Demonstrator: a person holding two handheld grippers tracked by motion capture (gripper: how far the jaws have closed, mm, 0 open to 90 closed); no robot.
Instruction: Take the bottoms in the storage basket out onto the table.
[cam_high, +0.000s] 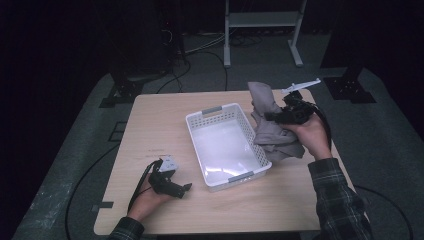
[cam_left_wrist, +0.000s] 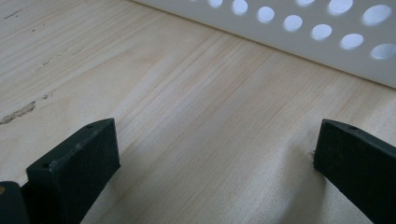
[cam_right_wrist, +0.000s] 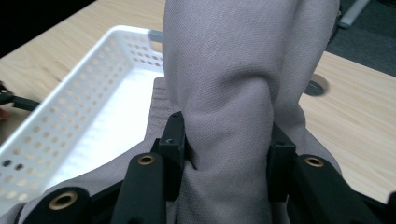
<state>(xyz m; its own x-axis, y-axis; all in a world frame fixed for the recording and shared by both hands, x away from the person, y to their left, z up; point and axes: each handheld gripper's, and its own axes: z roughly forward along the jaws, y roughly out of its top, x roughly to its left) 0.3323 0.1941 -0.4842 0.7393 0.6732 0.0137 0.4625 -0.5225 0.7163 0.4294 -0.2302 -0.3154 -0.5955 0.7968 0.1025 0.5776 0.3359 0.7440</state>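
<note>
Centrally, one white perforated basket sits on the light wooden table, its long axis running from the far left corner toward the near right corner in the high view, with one grey handle tab at each short end. One grey-brown cloth is gathered at the basket's right long side: its upper part rises as a tall fold toward the far edge of the table, and its lower part drapes against the basket's right rim and onto the table just beside it. The cloth's long axis thus runs roughly from near to far, about parallel with the basket's right wall.

Right claw: pinching the cloth, held up off the table in the person's right hand. The right gripper view shows the cloth as a thick vertical fold bunched between the two black jaws, both pressing into the fabric, with the basket beyond and to the left.

Left claw: spread, nothing between its jaws, resting low on the table near the basket's near left corner, held in the person's left hand. The left gripper view shows bare table between the jaws and the basket's perforated wall ahead
</note>
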